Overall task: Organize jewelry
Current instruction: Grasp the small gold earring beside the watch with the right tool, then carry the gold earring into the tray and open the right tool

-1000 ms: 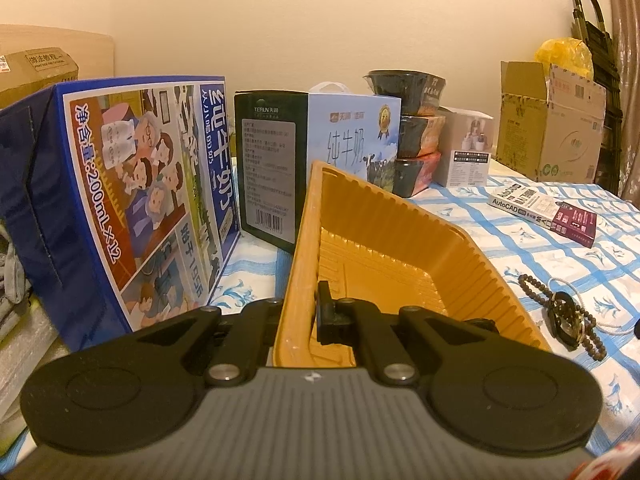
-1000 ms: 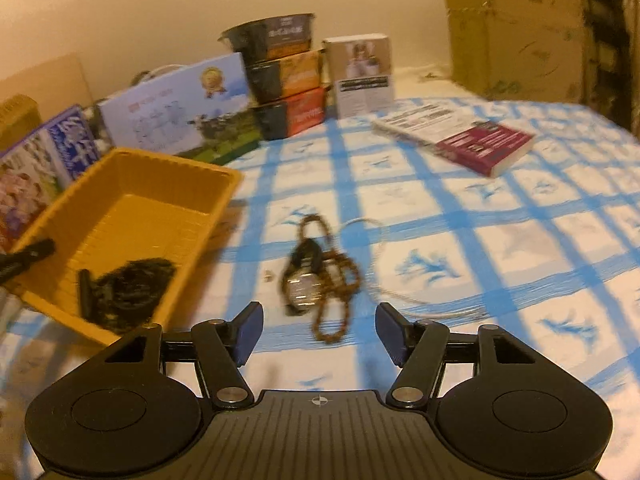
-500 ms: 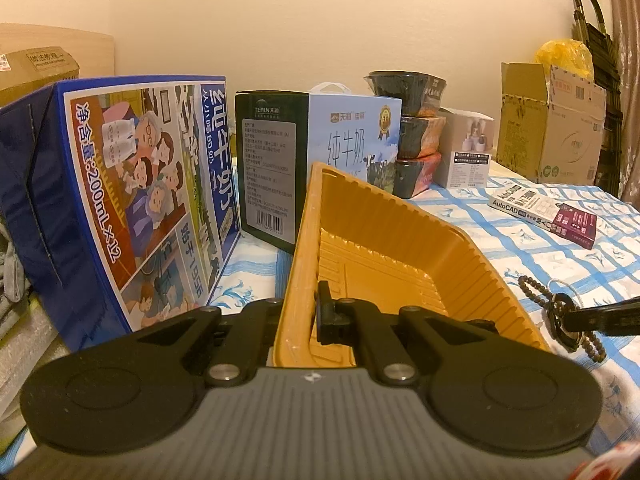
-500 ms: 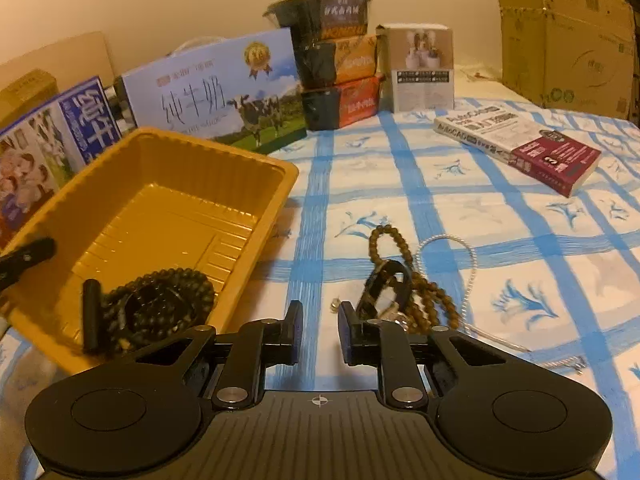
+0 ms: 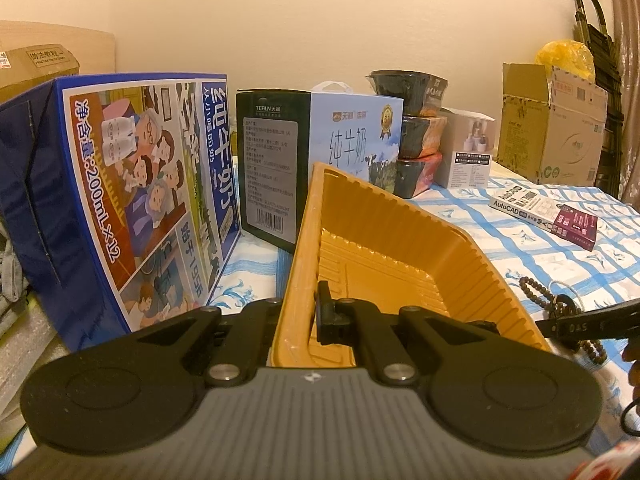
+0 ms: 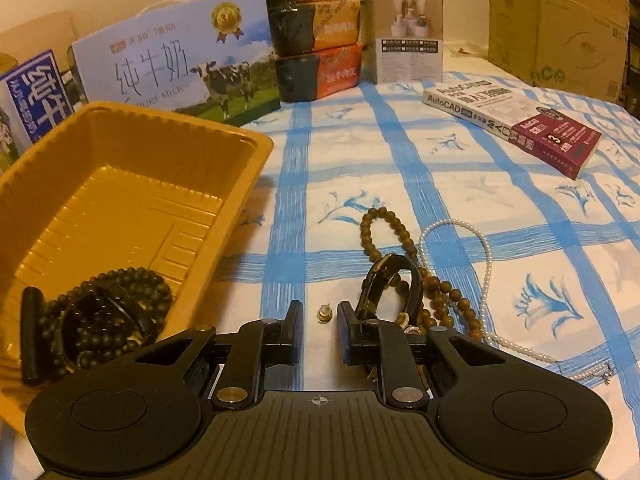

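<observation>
Yellow tray [image 6: 132, 168], left of the checked cloth [image 6: 460, 184]: it contains a coil of dark beads [image 6: 104, 316]. Left gripper [image 5: 308, 312] is pinched on the tray's near wall. Right gripper [image 6: 319, 330], jaws narrowly parted, brackets a small stud [image 6: 324, 313] on the cloth without touching it. A watch [image 6: 394, 284], brown bead string [image 6: 404, 248] and pearl strand [image 6: 486, 264] lie just right.

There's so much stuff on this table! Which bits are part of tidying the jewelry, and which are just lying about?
Part of the job:
- yellow tray
- dark bead bracelet in the tray
- brown bead string
- watch
- pearl necklace
- small stud

Just lying about:
- milk cartons
- stacked food bowls
- AutoCAD book
- cardboard box
</observation>
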### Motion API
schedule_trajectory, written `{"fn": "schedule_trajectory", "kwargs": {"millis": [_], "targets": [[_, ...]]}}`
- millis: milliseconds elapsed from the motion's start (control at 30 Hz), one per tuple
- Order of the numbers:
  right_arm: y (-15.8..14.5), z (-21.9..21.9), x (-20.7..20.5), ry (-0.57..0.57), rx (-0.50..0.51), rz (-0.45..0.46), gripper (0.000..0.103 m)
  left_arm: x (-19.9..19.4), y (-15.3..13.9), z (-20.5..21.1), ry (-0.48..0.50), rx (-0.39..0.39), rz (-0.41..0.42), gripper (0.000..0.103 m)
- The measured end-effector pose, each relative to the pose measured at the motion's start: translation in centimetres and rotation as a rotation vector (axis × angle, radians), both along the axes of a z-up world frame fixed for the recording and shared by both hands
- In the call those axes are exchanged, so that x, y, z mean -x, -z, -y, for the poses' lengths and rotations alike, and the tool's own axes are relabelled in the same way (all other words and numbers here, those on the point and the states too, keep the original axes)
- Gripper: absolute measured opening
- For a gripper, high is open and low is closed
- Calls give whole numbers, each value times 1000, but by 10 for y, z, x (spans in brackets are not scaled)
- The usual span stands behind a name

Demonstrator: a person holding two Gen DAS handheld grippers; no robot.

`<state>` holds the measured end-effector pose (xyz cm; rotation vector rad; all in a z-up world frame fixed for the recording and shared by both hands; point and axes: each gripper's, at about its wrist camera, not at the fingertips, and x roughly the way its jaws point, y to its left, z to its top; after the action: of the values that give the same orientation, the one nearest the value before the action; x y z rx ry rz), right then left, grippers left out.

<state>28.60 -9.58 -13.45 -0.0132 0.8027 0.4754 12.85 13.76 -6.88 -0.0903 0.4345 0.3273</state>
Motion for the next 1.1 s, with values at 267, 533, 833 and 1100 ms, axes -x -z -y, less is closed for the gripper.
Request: {"fn": "schedule_trajectory", "kwargs": {"millis": [267, 533, 833, 1100], "targets": [[4, -1, -2, -24, 10, 35, 6, 0, 0, 0, 0, -2, -1, 4], [-14, 9, 11, -41, -53, 71, 6, -1, -1, 0, -1, -1, 0, 4], [-64, 25, 33, -65, -190, 125, 6, -1, -1, 1, -4, 1, 2, 4], [-97, 14, 52, -166, -266, 146, 6, -2, -1, 1, -5, 2, 1, 4]]}}
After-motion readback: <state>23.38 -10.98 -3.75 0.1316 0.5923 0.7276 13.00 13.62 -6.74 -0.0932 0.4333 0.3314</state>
